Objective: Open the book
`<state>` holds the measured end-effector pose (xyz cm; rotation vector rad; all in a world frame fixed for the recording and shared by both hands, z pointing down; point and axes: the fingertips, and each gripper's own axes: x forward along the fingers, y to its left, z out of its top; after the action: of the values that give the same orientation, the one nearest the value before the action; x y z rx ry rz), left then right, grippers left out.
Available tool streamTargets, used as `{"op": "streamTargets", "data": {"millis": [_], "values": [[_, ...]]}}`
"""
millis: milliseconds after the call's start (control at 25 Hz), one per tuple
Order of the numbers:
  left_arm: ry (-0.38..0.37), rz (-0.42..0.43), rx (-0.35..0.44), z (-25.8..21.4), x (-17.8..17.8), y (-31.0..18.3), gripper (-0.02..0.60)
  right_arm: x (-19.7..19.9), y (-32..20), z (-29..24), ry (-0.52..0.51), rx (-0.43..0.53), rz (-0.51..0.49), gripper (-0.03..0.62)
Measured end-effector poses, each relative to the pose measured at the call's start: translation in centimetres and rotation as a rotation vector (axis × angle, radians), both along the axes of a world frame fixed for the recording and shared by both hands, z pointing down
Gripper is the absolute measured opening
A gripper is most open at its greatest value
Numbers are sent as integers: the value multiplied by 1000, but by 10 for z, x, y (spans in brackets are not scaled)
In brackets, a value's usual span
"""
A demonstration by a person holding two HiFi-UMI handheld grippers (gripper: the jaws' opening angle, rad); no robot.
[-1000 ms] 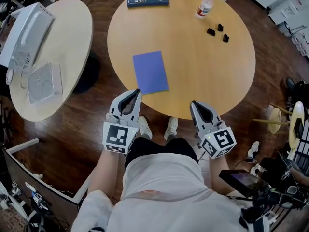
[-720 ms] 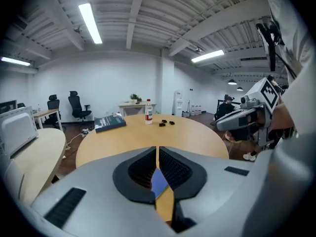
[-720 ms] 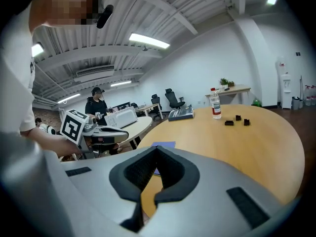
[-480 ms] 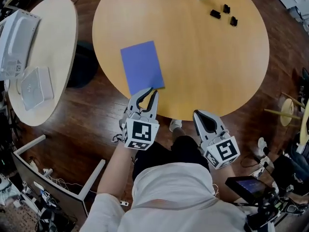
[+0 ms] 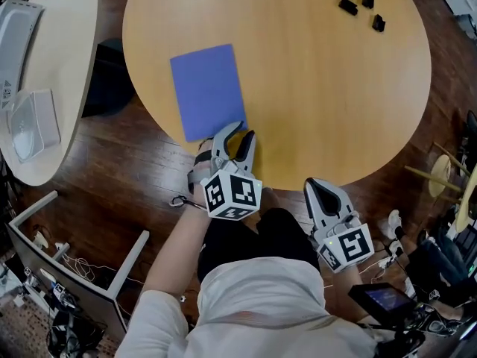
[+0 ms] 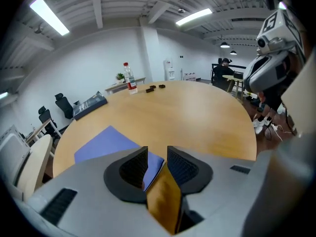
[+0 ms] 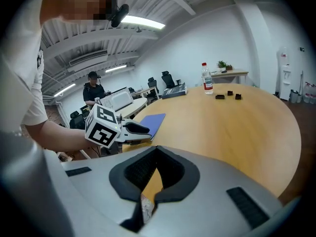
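A flat blue book [image 5: 207,89] lies shut on the round wooden table [image 5: 328,88], near its front-left edge. My left gripper [image 5: 237,134] hovers at the book's near right corner with its jaws opening. In the left gripper view that corner of the book [image 6: 106,143] shows through the gap of the left gripper [image 6: 157,157], and the pads do not press on it. My right gripper [image 5: 319,189] hangs off the table's near edge, to the right of the person's legs, shut and empty. The right gripper view shows the book [image 7: 153,122] beyond the left gripper [image 7: 133,129].
Small black pieces [image 5: 365,4] lie at the table's far right. A water bottle [image 6: 128,77] and a dark book [image 6: 89,105] stand at the far edge. A second round table [image 5: 59,88] with white devices [image 5: 30,129] stands to the left.
My left gripper has come forward and down from the person's lap to the book's near corner, and its jaws have parted. The right gripper has sunk a little and stays shut.
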<state>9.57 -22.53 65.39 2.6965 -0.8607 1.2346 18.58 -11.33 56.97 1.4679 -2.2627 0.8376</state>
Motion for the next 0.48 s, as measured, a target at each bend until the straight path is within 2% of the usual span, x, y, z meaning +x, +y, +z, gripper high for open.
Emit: {"op": "streamTargets", "data": {"millis": [160,480], "values": [[-44,14,25,9,0,1,115,-7,3,9,-12,-23,-2,-7],[-36,-46,12,13,-6,-4,115,-8,5,15,-29,-36,8,-6]]}}
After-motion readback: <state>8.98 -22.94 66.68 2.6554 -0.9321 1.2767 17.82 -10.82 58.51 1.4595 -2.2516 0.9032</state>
